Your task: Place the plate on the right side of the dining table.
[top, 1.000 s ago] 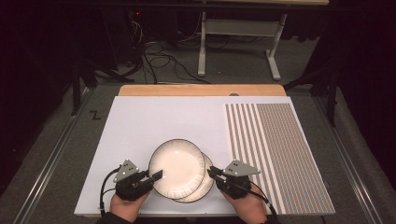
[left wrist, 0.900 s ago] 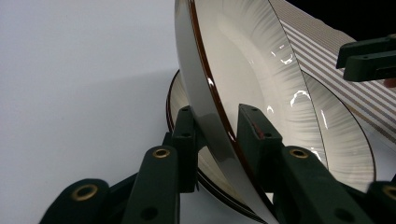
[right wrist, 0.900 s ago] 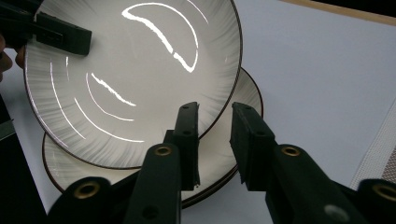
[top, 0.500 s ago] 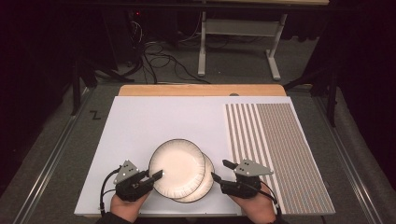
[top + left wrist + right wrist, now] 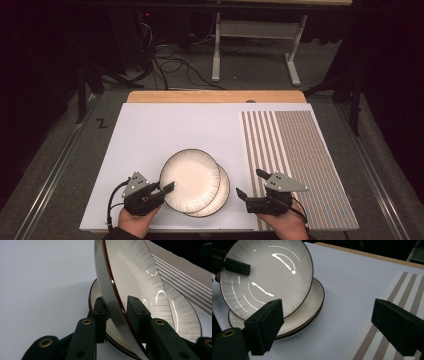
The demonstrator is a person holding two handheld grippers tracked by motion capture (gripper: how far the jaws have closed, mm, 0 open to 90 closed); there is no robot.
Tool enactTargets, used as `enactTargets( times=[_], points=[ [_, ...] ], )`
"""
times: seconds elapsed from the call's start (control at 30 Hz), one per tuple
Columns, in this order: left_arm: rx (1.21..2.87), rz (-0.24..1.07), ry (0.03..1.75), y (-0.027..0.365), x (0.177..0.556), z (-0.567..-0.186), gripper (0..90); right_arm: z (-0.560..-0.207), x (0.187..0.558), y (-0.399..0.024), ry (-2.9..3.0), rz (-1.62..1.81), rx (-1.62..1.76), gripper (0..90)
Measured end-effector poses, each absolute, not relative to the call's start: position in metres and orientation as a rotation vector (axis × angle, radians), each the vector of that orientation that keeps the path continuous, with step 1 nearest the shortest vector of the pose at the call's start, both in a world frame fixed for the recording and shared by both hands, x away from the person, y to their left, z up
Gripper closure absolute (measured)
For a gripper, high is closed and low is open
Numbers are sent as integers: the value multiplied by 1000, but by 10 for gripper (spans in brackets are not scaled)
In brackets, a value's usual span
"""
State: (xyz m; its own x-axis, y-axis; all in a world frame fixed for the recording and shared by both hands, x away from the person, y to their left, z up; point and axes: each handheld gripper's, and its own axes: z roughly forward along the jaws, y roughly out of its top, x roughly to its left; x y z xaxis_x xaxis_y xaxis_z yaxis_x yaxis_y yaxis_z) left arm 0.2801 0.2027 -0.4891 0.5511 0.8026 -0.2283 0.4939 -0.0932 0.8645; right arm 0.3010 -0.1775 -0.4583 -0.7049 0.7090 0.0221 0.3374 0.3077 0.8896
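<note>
Two white plates with dark rims are seen near the front edge of the white tabletop [image 5: 150,135], midway along it. The upper plate [image 5: 190,179] is tilted, its left rim gripped between the jaws of the left gripper [image 5: 159,191], which are clamped on it. The lower plate [image 5: 220,192] lies flat beneath, partly covered, and is offset toward the right. The right gripper [image 5: 248,184] is held just to the right of the plates, apart from them; its jaws have just been opening and now stand wide, with nothing between them. A striped mat [image 5: 295,160] is spread along the tabletop's right edge.
</note>
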Motion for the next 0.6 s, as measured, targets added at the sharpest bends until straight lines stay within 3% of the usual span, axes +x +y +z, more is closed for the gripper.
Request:
enactTargets(
  times=[0.1, 0.6],
  points=[
    [1746, 372, 1083, 203, 280, -489, 702, -459, 300, -181, 2194, 1347, 974, 3],
    [1744, 402, 1048, 200, 278, -487, 710, -456, 286, -202, 2162, 1377, 979, 5]
  ],
)
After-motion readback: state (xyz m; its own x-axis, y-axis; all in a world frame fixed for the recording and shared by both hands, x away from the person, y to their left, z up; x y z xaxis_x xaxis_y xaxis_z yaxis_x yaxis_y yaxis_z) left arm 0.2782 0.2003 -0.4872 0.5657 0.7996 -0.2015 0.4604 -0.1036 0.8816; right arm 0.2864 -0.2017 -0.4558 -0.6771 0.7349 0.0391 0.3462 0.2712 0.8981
